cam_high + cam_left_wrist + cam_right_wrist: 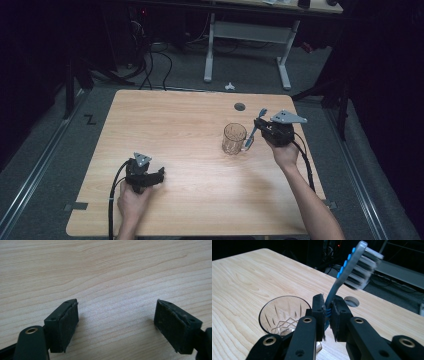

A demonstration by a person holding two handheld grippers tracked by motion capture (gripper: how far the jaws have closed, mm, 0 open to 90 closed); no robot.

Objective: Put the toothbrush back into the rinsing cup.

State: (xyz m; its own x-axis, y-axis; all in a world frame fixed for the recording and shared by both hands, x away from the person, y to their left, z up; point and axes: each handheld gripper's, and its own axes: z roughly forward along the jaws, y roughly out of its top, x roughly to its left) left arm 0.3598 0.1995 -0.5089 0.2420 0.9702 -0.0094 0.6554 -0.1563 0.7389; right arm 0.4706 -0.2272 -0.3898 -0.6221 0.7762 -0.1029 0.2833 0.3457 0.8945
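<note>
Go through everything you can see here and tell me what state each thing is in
Clear cut-glass tumbler: upright, empty.
Grey-handled toothbrush with blue grips: clamped, bristle head up, beside the tumbler.
Right claw: shut on the toothbrush.
Left claw: open, empty, above the light wooden table.

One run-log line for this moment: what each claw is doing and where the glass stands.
right claw: shut on toothbrush, head up, beside glass | left claw: open, over bare table | toothbrush not yet in glass
</note>
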